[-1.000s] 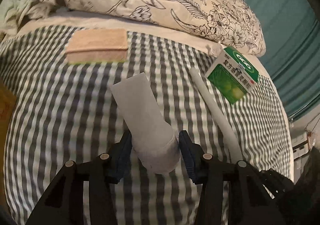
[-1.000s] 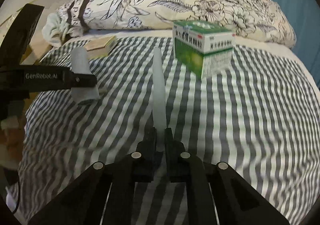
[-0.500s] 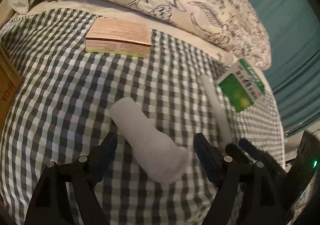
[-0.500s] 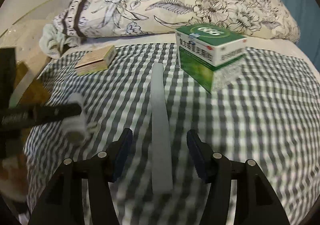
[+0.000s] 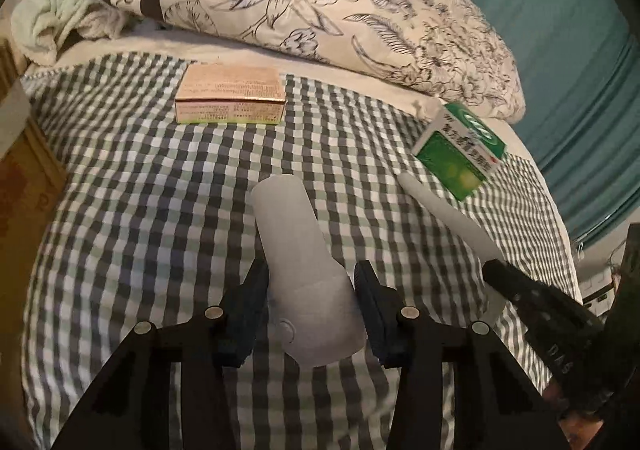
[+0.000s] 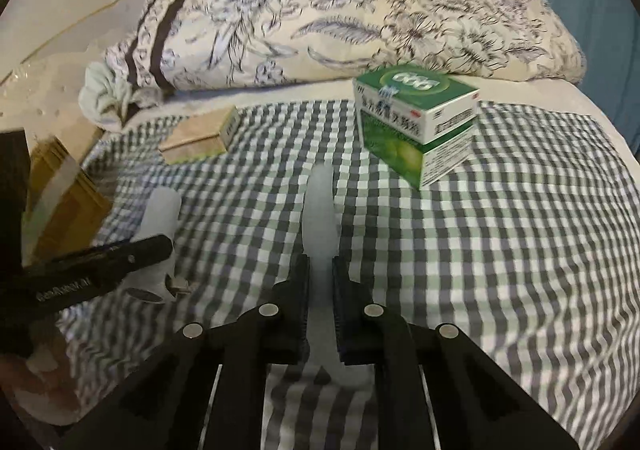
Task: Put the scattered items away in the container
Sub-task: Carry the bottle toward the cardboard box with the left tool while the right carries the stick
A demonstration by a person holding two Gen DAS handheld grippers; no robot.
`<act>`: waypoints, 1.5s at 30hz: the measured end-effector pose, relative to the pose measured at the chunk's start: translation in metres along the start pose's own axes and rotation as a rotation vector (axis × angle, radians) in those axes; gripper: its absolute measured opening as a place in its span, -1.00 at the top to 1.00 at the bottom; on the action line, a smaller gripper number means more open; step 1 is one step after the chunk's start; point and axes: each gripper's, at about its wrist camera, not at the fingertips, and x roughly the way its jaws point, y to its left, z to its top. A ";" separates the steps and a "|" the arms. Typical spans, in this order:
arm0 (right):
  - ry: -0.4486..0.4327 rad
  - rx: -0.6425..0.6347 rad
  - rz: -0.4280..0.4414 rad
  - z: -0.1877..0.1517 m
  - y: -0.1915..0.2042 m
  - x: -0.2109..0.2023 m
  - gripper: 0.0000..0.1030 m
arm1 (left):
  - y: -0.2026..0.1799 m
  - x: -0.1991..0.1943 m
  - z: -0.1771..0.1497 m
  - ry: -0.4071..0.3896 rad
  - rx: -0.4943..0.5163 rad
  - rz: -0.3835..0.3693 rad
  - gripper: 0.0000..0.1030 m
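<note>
Both claws grip near an item's cap end, likely so each can be lifted and carried to the container. The left claw (image 5: 310, 302) is closing on a fat white tube (image 5: 300, 250), its flat end pointing ahead. The right claw (image 6: 320, 302) is closing, pinching a slim white tube (image 6: 320, 210). A green box (image 6: 416, 126) sits ahead-right.

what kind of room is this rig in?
Likely a bedroom: the work surface is a bed under a grey-and-white checked cloth, with a rolled floral-print duvet behind it and a teal curtain alongside.
</note>
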 end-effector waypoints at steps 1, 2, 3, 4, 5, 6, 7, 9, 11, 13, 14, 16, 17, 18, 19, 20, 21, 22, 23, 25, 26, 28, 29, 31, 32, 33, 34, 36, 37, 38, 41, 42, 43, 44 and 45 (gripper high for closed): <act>-0.008 0.003 0.000 -0.001 0.000 -0.007 0.80 | 0.000 -0.005 -0.002 -0.006 -0.001 -0.003 0.12; -0.015 0.004 0.006 -0.002 0.000 -0.014 0.80 | -0.001 -0.013 -0.004 -0.013 -0.010 -0.008 0.12; -0.021 0.003 0.011 -0.003 0.002 -0.019 0.80 | -0.002 -0.019 -0.005 -0.018 -0.015 -0.010 0.12; -0.031 0.001 0.014 -0.003 0.003 -0.026 0.80 | -0.003 -0.025 -0.006 -0.022 -0.016 -0.011 0.12; -0.036 -0.001 0.024 -0.004 0.004 -0.032 0.80 | -0.005 -0.032 -0.007 -0.025 -0.010 -0.011 0.12; -0.042 -0.001 0.031 -0.005 0.005 -0.038 0.80 | -0.008 -0.038 -0.008 -0.029 -0.001 -0.006 0.12; -0.051 -0.001 0.035 -0.005 0.007 -0.044 0.80 | -0.011 -0.045 -0.010 -0.037 0.005 0.002 0.12; -0.062 -0.013 0.037 -0.007 0.012 -0.055 0.80 | -0.015 -0.062 -0.012 -0.058 0.012 0.000 0.12; -0.066 -0.023 0.047 -0.007 0.018 -0.065 0.80 | -0.020 -0.076 -0.013 -0.078 0.029 0.002 0.12; -0.080 -0.029 0.042 -0.008 0.024 -0.076 0.80 | -0.025 -0.091 -0.016 -0.106 0.049 0.016 0.12; -0.081 -0.037 0.045 -0.008 0.027 -0.081 0.80 | -0.026 -0.098 -0.018 -0.115 0.056 0.021 0.12; -0.092 -0.041 0.050 -0.009 0.033 -0.092 0.80 | -0.026 -0.113 -0.022 -0.135 0.059 0.032 0.12; -0.097 -0.044 0.058 -0.010 0.038 -0.098 0.80 | -0.026 -0.119 -0.023 -0.138 0.063 0.036 0.12; -0.105 -0.046 0.061 -0.010 0.041 -0.104 0.80 | -0.025 -0.127 -0.026 -0.146 0.064 0.045 0.12; -0.102 -0.058 0.066 -0.010 0.046 -0.109 0.80 | -0.025 -0.132 -0.027 -0.148 0.067 0.044 0.12; -0.100 -0.068 0.066 -0.010 0.052 -0.115 0.80 | -0.024 -0.137 -0.029 -0.151 0.067 0.043 0.12; -0.102 -0.074 0.071 -0.010 0.057 -0.120 0.80 | -0.023 -0.146 -0.031 -0.160 0.066 0.042 0.12; -0.104 -0.081 0.081 -0.011 0.061 -0.125 0.80 | -0.022 -0.150 -0.032 -0.166 0.068 0.041 0.12; -0.114 -0.088 0.088 -0.011 0.067 -0.131 0.80 | -0.020 -0.157 -0.033 -0.175 0.069 0.045 0.12; -0.126 -0.104 0.096 -0.012 0.077 -0.141 0.80 | -0.015 -0.169 -0.035 -0.190 0.071 0.057 0.12; -0.135 -0.109 0.107 -0.012 0.083 -0.147 0.80 | -0.012 -0.175 -0.035 -0.198 0.066 0.063 0.12; -0.142 -0.124 0.131 -0.011 0.094 -0.154 0.80 | -0.004 -0.189 -0.035 -0.215 0.054 0.067 0.12; -0.150 -0.131 0.135 -0.010 0.100 -0.158 0.80 | 0.001 -0.195 -0.035 -0.223 0.049 0.072 0.12; -0.162 -0.153 0.153 -0.006 0.115 -0.164 0.80 | 0.010 -0.208 -0.034 -0.238 0.042 0.086 0.12; -0.170 -0.157 0.157 -0.005 0.121 -0.167 0.80 | 0.015 -0.214 -0.033 -0.245 0.039 0.091 0.12; -0.175 -0.162 0.162 -0.003 0.128 -0.169 0.80 | 0.020 -0.220 -0.032 -0.253 0.036 0.096 0.12; -0.176 -0.172 0.172 -0.001 0.136 -0.170 0.80 | 0.026 -0.226 -0.031 -0.261 0.031 0.102 0.12; -0.184 -0.186 0.191 0.002 0.151 -0.172 0.80 | 0.037 -0.238 -0.027 -0.274 0.020 0.115 0.12; -0.185 -0.196 0.200 0.003 0.159 -0.173 0.80 | 0.043 -0.244 -0.026 -0.282 0.015 0.121 0.12; -0.191 -0.203 0.207 0.004 0.167 -0.174 0.80 | 0.050 -0.250 -0.024 -0.289 0.010 0.126 0.12; -0.199 -0.225 0.234 0.007 0.193 -0.174 0.80 | 0.068 -0.263 -0.020 -0.300 0.001 0.145 0.12; -0.196 -0.233 0.249 0.009 0.203 -0.172 0.80 | 0.077 -0.267 -0.019 -0.303 -0.008 0.151 0.13; -0.194 -0.237 0.259 0.011 0.211 -0.171 0.80 | 0.084 -0.269 -0.018 -0.304 -0.016 0.155 0.13; -0.194 -0.244 0.267 0.012 0.221 -0.169 0.80 | 0.092 -0.271 -0.018 -0.308 -0.026 0.160 0.13; -0.192 -0.254 0.275 0.012 0.229 -0.167 0.80 | 0.101 -0.273 -0.017 -0.311 -0.037 0.167 0.13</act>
